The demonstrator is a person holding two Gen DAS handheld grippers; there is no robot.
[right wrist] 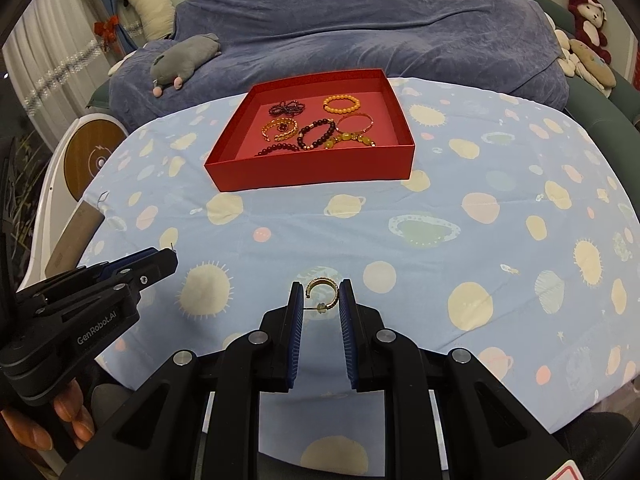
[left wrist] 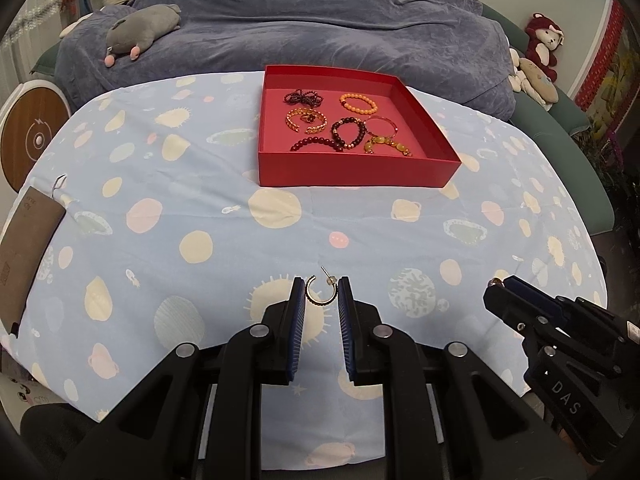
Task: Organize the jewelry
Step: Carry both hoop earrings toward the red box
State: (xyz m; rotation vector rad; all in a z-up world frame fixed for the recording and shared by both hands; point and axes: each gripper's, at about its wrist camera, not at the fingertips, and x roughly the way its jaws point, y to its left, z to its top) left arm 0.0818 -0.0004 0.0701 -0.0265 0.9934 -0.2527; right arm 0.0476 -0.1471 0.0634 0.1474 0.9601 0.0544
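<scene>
A: Both hands are working at the near edge of the table [left wrist: 200, 208] now. The left tool [left wrist: 322, 294] is clamping a gold hoop earring [left wrist: 320, 293] between its pads, post sticking up.

B: And the right tool [right wrist: 320, 294] is doing the same with a second hoop earring [right wrist: 322, 290], pinched at the tips, post pointing across toward the left pad. So neither one is loose; each is gripping an earring.

A: Whether the earrings are lifted off the planet-print cloth or resting on it, I can't tell from these angles.

B: Looking farther back, the red box [right wrist: 312, 172] is sitting mid-table, well apart from both tools. Inside, bracelets are already lying there: an orange bead bracelet [right wrist: 342, 104], a dark bead bracelet [right wrist: 316, 134], a gold chain bracelet [right wrist: 280, 128], plus a few more.

A: So I'd judge the task is running late. No loose jewelry is showing on the cloth; only this pair seems left.

B: Agreed. What's remaining looks like carrying both earrings forward over the box wall and letting them go on the bare floor inside.
</scene>
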